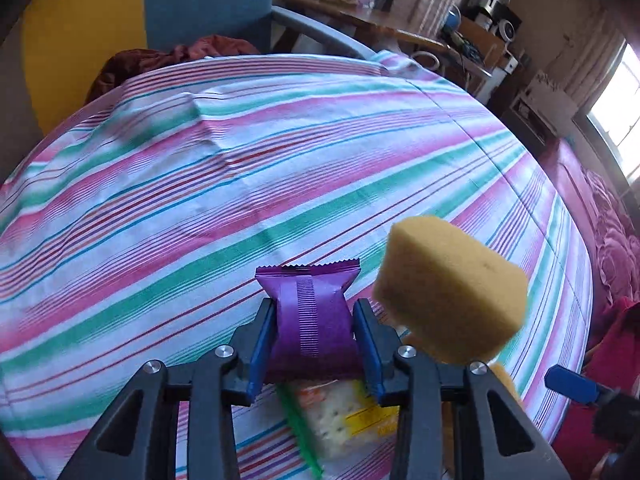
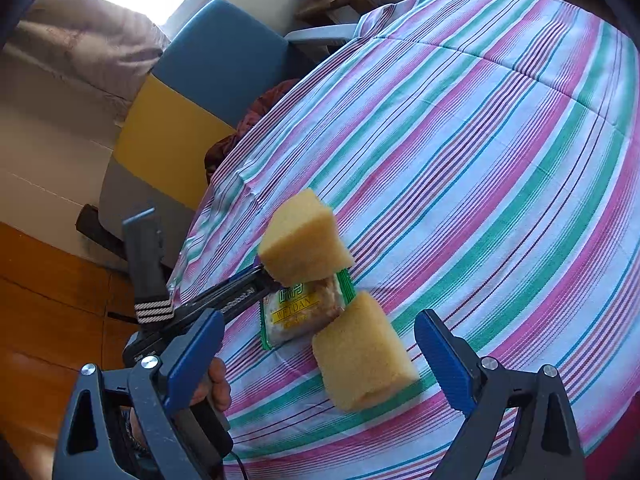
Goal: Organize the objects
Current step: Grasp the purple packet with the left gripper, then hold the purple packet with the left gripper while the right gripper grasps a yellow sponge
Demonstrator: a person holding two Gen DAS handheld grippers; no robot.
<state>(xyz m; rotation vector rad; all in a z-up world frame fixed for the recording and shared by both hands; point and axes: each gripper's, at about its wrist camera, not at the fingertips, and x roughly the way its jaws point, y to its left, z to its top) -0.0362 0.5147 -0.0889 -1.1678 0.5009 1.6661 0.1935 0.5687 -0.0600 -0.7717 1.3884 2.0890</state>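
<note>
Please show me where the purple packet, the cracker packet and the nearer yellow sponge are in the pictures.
purple packet point(image 1: 310, 316): left wrist view, middle of its wrapper, between the jaws.
cracker packet point(image 2: 298, 312): right wrist view, on the yellow label.
nearer yellow sponge point(image 2: 362, 354): right wrist view, centre of its broad face.

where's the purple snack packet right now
In the left wrist view the purple snack packet sits low centre, pinched in the left hand-held gripper, just left of a yellow sponge.
</note>
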